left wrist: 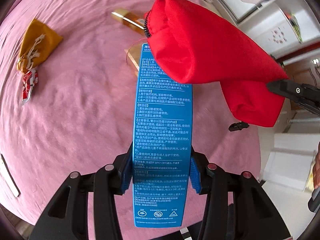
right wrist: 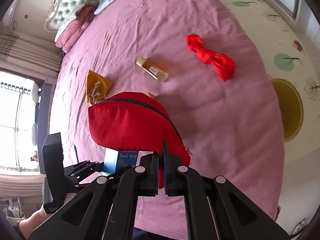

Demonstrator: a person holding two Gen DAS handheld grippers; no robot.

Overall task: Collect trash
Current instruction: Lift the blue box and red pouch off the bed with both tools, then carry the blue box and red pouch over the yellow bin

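Lying at the far left of the pink bedspread (left wrist: 80, 110), in the left wrist view, a mustard drawstring pouch (left wrist: 38, 44) sits with a crumpled red-and-white wrapper (left wrist: 30, 85) touching its lower end. Further right and farther off, a gold-capped amber bottle (left wrist: 128, 19) rests on its side. At centre, the left gripper (left wrist: 161, 172) is partly closed, its blue pads pressing both long sides of a tall blue nasal-spray box (left wrist: 162, 130), which is held clear of the bed. The box's far end passes under the mouth of a red zippered bag (left wrist: 200, 46) hanging at the upper right, where the tip of the right gripper (left wrist: 280, 88) pinches its fabric.

From the right wrist view, the pouch (right wrist: 97, 86) is at left, the red bag (right wrist: 130, 124) in front with its zipper along the top, and the blue box (right wrist: 120, 159) just beneath it. The right gripper (right wrist: 161, 170) is fully closed on the bag's cloth. The bottle (right wrist: 153, 70) lies beyond, and a bundle of red cord (right wrist: 212, 57) lies well apart at right.
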